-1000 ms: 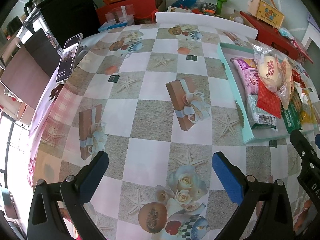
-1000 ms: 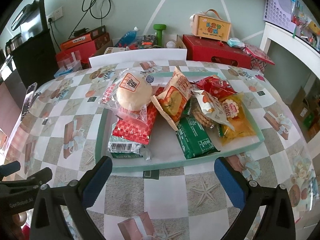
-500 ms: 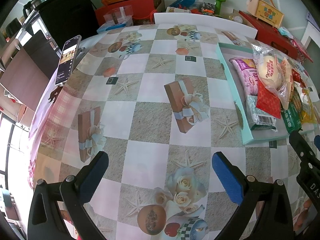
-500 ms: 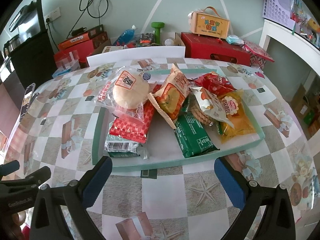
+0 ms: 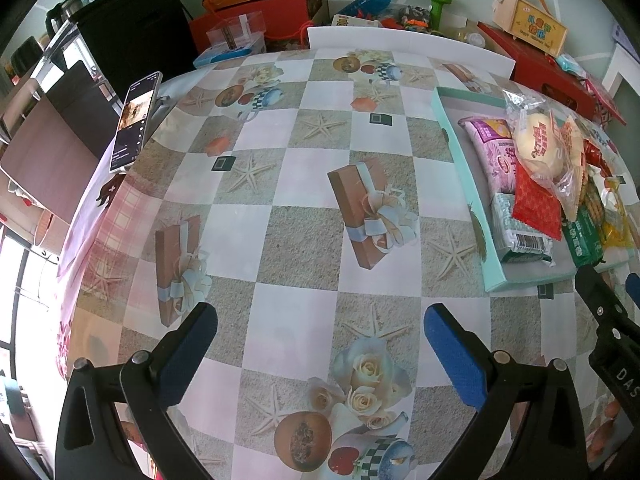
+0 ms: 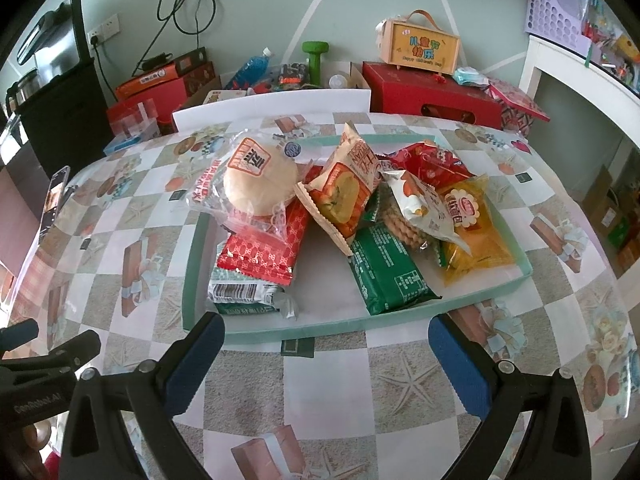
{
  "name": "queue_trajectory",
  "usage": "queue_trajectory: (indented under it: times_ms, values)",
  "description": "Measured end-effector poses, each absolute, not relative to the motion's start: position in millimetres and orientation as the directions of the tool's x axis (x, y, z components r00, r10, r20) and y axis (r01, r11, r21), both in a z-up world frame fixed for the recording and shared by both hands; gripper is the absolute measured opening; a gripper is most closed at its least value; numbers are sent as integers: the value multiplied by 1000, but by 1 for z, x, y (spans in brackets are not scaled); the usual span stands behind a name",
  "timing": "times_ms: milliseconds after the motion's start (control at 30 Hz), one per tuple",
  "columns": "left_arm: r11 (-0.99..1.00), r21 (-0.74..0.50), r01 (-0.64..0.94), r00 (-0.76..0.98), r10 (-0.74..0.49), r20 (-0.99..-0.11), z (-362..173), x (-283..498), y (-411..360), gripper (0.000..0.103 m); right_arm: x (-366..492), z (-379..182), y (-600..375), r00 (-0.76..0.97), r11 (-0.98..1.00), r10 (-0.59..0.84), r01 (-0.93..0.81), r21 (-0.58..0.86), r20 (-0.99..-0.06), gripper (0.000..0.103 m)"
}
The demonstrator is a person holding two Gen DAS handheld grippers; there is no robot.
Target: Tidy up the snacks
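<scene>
Snack packets lie heaped in a shallow pale-green rectangular tray (image 6: 404, 316) on the table's glossy checkered tablecloth printed with starfish and gift boxes (image 5: 304, 248). All packets seen sit inside the tray; none lies loose on the cloth.

Heap, from the right wrist view: clear-wrapped round bun with an orange label (image 6: 256, 184) on top at left, overhanging the rim; red patterned flat packet (image 6: 264, 248) under it; white-green packet with a barcode (image 6: 244, 296) at the near left; cream-and-orange pouch with crimped edge (image 6: 344, 192) propped on edge in the middle; dark green flat packet (image 6: 388, 276); yellow packet with a scalloped red logo (image 6: 472, 232) at right.

Grippers: left gripper (image 5: 320, 344) released, blue pads wide apart, over bare cloth well left of the tray. Right gripper (image 6: 326, 354) likewise spread and holding nothing, just short of the tray's near rim.

Risks, as judged:
- Bun is soft; a hard pinch would likely crush it.
- Heap is interleaved; pulling a lower packet could topple the propped pouch or tip the bun over the rim.
- Slick film may slip from the pads.
- Light tray may slide on the glossy cloth if nudged.

Writing: "DAS" on one gripper body, "GenRobot.AI" on the other. Packet print is Chinese and too small to read reliably. A tan carry box with a strap (image 6: 424, 50) behind the table also bears Chinese lettering.
</scene>
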State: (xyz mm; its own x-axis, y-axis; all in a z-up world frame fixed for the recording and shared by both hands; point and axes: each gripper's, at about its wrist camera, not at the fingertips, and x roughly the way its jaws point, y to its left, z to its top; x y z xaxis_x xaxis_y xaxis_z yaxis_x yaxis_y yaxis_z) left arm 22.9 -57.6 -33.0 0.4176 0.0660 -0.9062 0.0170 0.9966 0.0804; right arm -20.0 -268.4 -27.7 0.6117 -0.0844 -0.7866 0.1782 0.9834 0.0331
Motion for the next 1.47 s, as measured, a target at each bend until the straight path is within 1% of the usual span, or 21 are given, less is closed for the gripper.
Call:
queue_trajectory:
  times_ms: [1067,1467]
  values:
    - [997,81,16,419,67,-906,-33,22,-59,103,-20,-33,-269,601,983,-82,181,36,-795,103]
    - [996,75,40,441,49,-896,-29,20,-64,103,-19,-33,-269,601,983,-81,181,36,-795,103]
